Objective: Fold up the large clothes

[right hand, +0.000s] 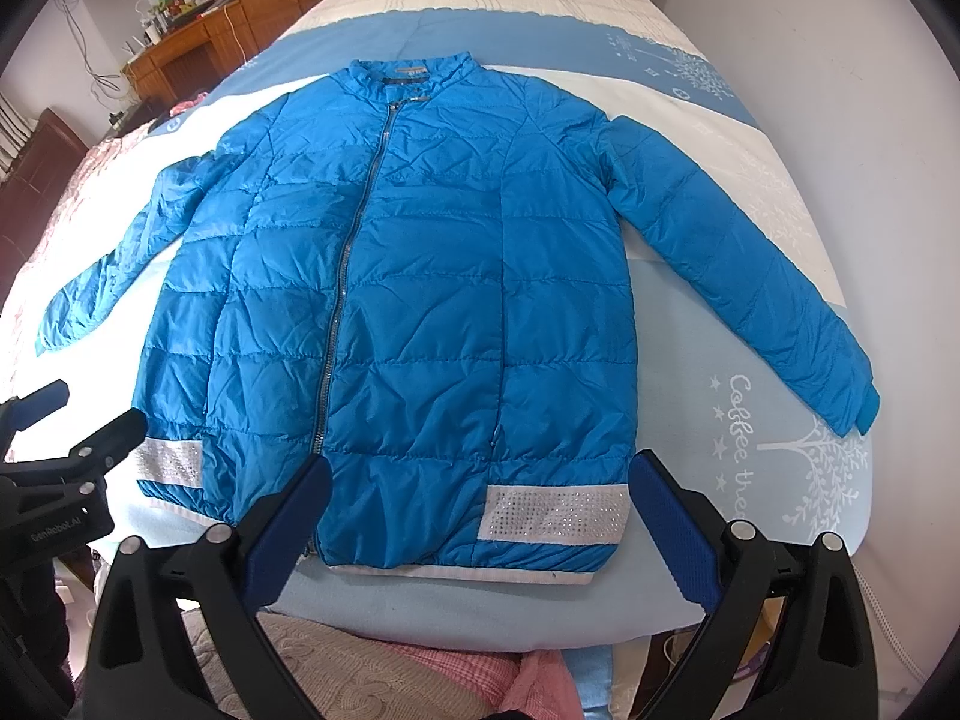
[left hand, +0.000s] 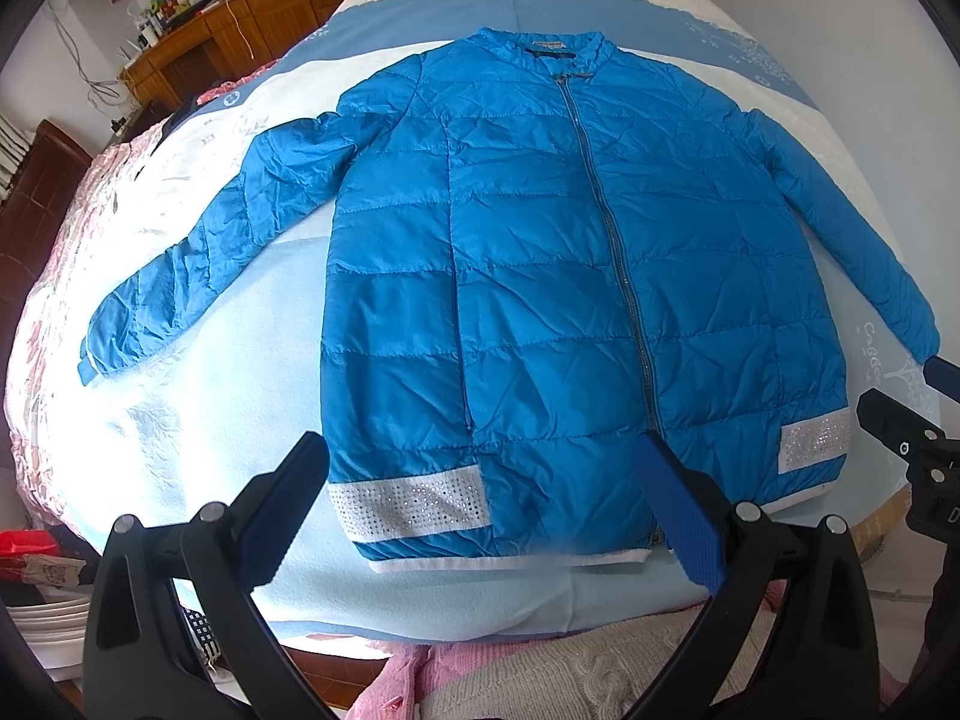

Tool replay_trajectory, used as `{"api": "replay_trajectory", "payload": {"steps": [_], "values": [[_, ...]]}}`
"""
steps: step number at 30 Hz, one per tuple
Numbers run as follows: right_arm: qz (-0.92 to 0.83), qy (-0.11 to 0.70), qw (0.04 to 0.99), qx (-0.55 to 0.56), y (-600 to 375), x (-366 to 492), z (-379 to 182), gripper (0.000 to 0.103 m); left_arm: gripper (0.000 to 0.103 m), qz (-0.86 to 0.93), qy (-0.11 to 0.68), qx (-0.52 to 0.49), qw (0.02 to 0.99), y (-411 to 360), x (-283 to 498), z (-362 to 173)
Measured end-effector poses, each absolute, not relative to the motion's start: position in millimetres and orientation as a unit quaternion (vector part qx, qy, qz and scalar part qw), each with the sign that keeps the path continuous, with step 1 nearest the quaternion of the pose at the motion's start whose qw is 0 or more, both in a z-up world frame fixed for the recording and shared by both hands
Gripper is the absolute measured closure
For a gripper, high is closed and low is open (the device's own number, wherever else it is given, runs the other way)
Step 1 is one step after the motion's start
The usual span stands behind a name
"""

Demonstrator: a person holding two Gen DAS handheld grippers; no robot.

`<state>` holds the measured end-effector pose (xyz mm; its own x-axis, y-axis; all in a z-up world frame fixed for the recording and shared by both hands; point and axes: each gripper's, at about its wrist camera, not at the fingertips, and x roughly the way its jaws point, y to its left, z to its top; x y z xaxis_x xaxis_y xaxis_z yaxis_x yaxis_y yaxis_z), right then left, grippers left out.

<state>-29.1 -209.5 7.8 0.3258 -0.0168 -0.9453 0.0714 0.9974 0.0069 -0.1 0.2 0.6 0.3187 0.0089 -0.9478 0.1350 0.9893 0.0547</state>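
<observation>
Two spread grippers, left gripper [left hand: 480, 480] and right gripper [right hand: 480, 498], hover at lower frame before the blue jacket [left hand: 540, 276] (zipped, flat), holding nothing.

Blue quilted jacket [left hand: 540, 276], white sparkly, perhaps studded bands [left hand: 411, 507]; pale blue-and-white bedspread [left hand: 252, 324].

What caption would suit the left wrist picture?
Open left claw poised above the hem of a blue zipped jacket spread flat on a bed.

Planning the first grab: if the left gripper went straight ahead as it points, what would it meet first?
Probably the jacket near its hem: the open left gripper frames that lower front. Its height above the bed is unclear.
</observation>
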Motion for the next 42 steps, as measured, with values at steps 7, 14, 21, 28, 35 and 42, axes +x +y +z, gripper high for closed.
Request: {"api": "replay_trajectory", "payload": {"steps": [7,14,21,28,35,42], "values": [[-0.027,0.580,0.814,0.023,-211,-23,9,0.004,0.003,-0.039,0.581,0.062,0.810,-4,2,0],[-0.027,0.580,0.814,0.023,-211,-22,9,0.004,0.003,-0.038,0.581,0.062,0.811,-4,2,0],[-0.027,0.580,0.814,0.023,-210,-24,9,0.004,0.003,-0.039,0.581,0.063,0.811,-5,2,-1],[-0.028,0.580,0.814,0.024,-212,-20,9,0.004,0.003,-0.040,0.582,0.063,0.809,3,6,5],[-0.032,0.578,0.815,0.031,-217,-17,8,0.004,0.003,-0.040,0.585,0.066,0.807,-1,13,2],[-0.047,0.566,0.822,0.053,-247,-12,2,0.004,0.003,-0.053,0.578,0.068,0.811,-16,37,-3]]}}
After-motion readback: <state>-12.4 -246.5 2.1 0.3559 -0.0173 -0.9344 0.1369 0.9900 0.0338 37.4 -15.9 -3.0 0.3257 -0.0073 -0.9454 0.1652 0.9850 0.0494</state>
